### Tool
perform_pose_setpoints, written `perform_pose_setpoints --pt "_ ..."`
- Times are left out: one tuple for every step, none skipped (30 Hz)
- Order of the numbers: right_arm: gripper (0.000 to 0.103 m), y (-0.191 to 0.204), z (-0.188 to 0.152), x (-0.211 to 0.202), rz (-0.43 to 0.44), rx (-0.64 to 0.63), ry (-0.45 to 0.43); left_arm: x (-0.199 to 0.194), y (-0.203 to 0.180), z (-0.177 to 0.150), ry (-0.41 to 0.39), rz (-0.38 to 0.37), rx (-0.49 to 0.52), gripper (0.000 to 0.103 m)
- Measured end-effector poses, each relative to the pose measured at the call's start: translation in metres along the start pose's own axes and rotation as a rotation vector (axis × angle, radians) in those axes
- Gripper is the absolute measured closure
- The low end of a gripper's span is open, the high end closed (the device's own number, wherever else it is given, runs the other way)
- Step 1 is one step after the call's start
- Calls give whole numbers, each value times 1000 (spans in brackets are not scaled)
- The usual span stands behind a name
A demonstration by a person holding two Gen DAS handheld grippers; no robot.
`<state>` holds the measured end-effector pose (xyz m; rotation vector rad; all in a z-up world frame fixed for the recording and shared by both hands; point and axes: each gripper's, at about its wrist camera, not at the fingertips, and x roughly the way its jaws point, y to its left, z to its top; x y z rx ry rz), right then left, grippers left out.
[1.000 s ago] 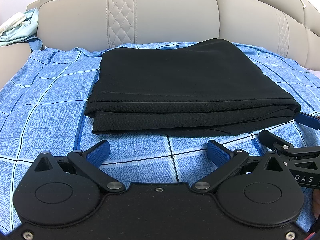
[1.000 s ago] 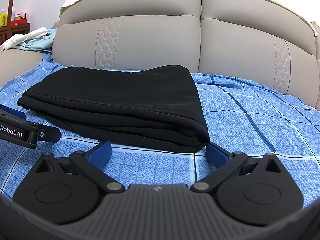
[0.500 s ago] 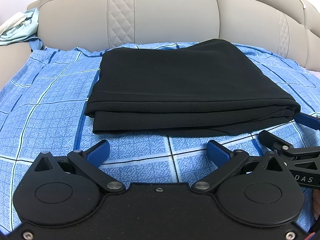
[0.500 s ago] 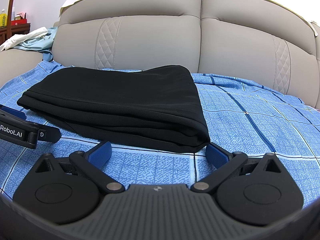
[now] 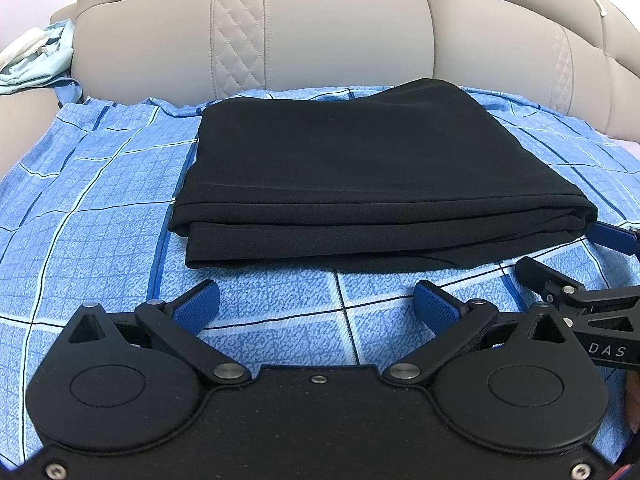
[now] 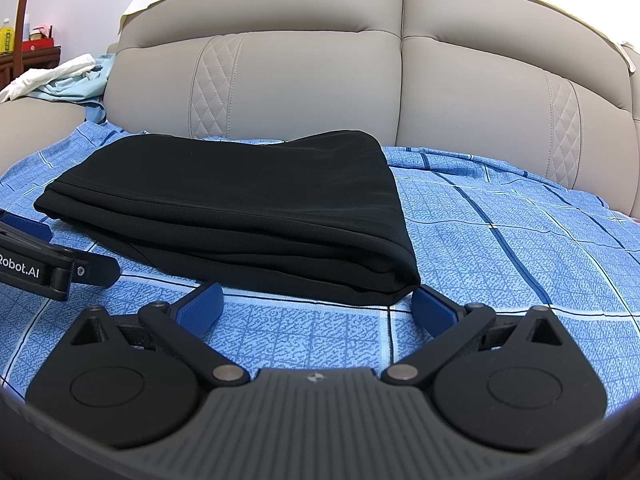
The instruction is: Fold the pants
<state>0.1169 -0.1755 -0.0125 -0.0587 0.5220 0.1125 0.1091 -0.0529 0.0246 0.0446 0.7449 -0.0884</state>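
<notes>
On one blue sheet [image 5: 100, 216]: one folded pants [image 5: 360, 176], two open tools.

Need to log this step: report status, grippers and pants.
Left gripper open, right gripper open, neither holding cloth. Black pants folded into a flat stack on the blue checked sheet. Nothing in the way.

blue checked sheet [image 5: 100, 216], folded black pants [image 5: 360, 176]

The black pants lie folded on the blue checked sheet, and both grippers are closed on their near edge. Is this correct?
Not quite. The black pants do lie folded on the blue checked sheet, but neither gripper holds them. The left gripper and the right gripper are both open, with nothing between their fingers, just short of the near edge. Each wrist view shows this.
</notes>
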Motion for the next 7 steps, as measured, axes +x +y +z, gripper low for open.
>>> perform_pose_setpoints --pt "0 0 0 0 0 0 0 0 0 0 -1 1 0 0" --pt "0 0 0 0 0 0 0 0 0 -1 -2 1 0 0" --pt "0 0 0 0 1 0 0 0 0 -1 -3 1 0 0" --pt "0 0 0 0 0 0 0 0 0 -1 -4 1 0 0" --pt "0 0 0 0 0 0 0 0 0 -1 -4 0 0 0" --pt "0 0 0 0 1 0 0 0 0 -1 -3 0 0 0" --pt "0 0 0 0 0 0 0 0 0 -1 -3 1 0 0"
